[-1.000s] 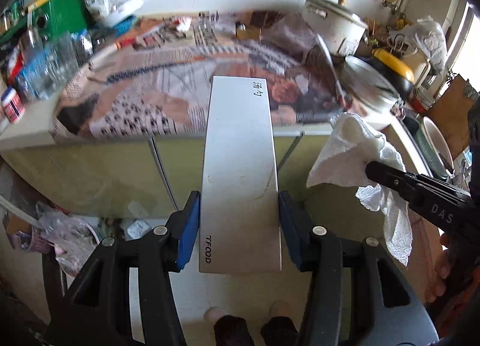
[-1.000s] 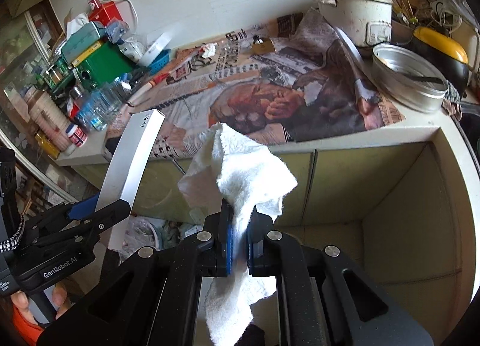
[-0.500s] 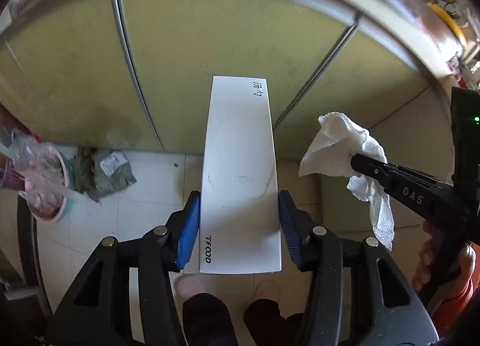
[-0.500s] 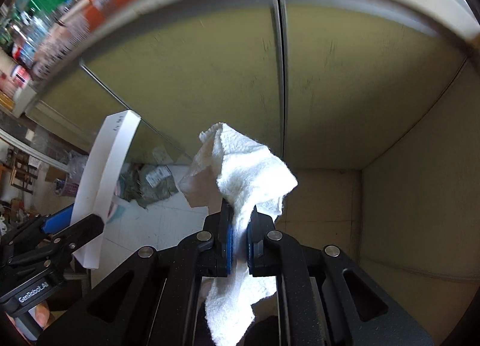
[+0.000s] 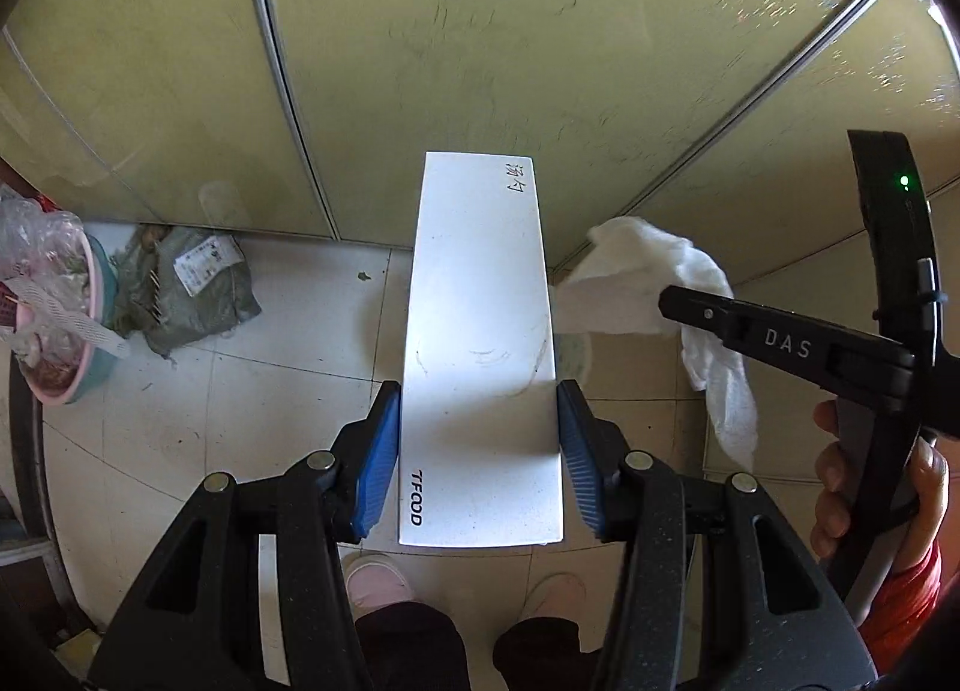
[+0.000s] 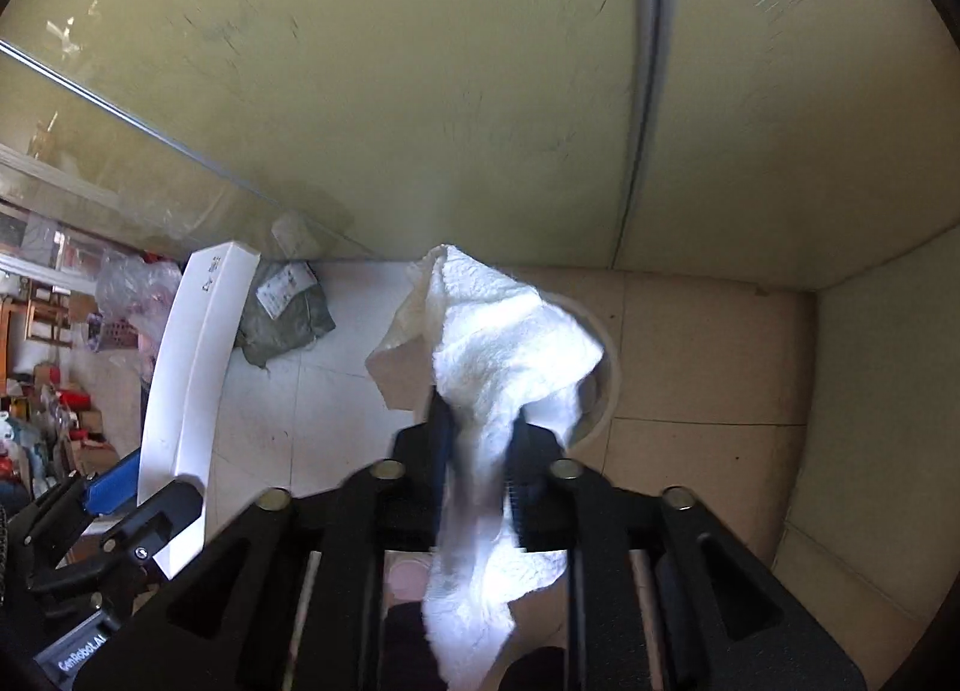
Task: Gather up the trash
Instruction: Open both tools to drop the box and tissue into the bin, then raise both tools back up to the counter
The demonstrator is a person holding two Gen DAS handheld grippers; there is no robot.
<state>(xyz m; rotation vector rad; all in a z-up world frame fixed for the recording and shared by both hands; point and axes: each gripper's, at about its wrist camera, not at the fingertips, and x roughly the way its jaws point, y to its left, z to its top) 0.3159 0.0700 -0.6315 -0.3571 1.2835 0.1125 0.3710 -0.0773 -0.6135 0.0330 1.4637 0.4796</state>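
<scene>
Between the right gripper's (image 6: 477, 451) parting jaws, which have just been opening, a crumpled white paper towel (image 6: 510, 355) hangs directly over a pale round bin rim (image 6: 606, 385) below; the left gripper (image 5: 477, 445) clamps a long white carton (image 5: 480, 343) pointing away.

Right tongs (image 6: 477, 433): fg centre, pointing down at floor; jaws just been opening, gap w/ white paper towel (image 6: 510, 355) still between them, crumpled top above, tail hanging below. 
Left tongs (image 6: 129, 496): lower left, blue pads clamped on white flat box (image 6: 192, 385), upright, slightly curved by lens. 
Cabinet doors (image 6: 420, 91): yellow-green, fill upper frame. 
Floor (image 6: 288, 409): pale tiles. 
Grey bag (image 6: 285, 307): w/ label, on floor at cabinet base. 
Round rim (image 6: 609, 379): behind towel, mostly hidden.
</scene>
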